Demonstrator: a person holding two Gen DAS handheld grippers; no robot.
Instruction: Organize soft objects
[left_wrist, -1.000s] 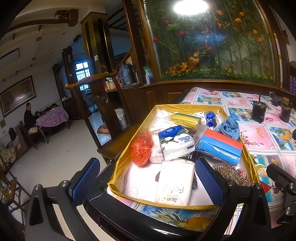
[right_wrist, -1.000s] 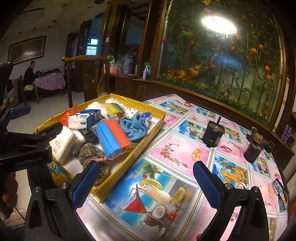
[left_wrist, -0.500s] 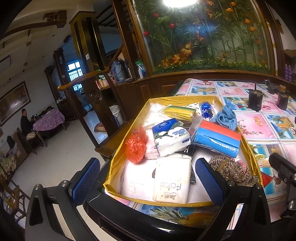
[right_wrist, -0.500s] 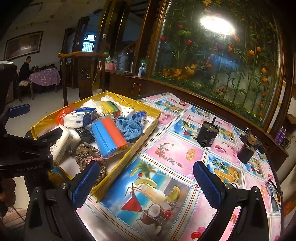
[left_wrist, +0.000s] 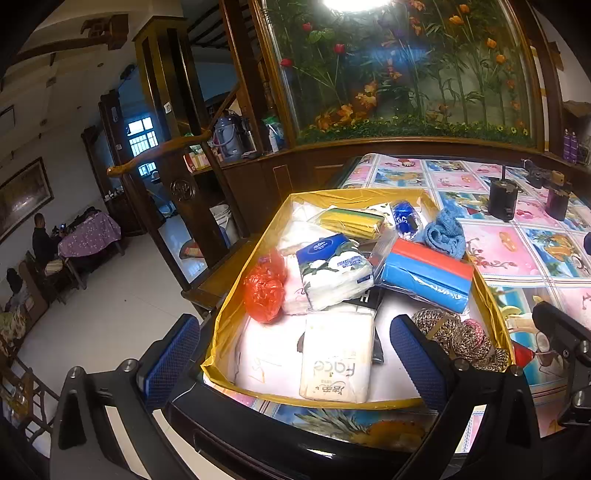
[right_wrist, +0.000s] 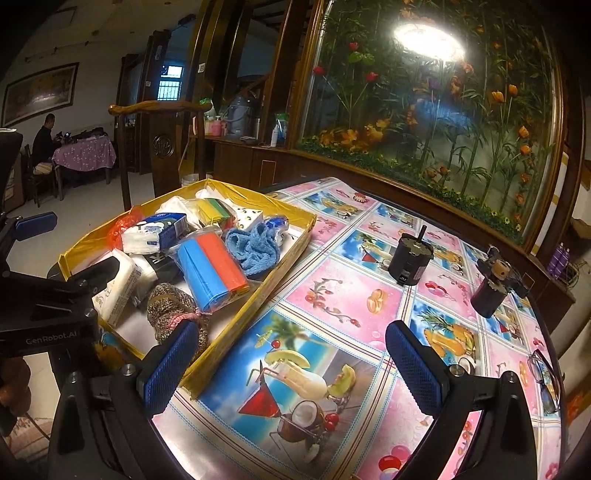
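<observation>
Softies all sat heaped inside the yellow-lined tray (left_wrist: 236, 317) at the table's left, tissue packs (left_wrist: 334, 356), blue cloth (right_wrist: 253, 245) and scrubbers (right_wrist: 173, 314) jumbled, so done or barely started fit equally, while left gripper (left_wrist: 295, 354) and right gripper (right_wrist: 291, 369) both gaped, holding nothing.

We read "Face", inverted from the left wrist view, on the white tissue pack (left_wrist: 336, 356) at the near edge of the yellow tray (left_wrist: 225, 325). We read "GenRobot.AI" on the left gripper's black body (right_wrist: 51, 338) in the right wrist view. Print on the blue-and-white tissue pack (left_wrist: 334, 275) is too small to read.
</observation>
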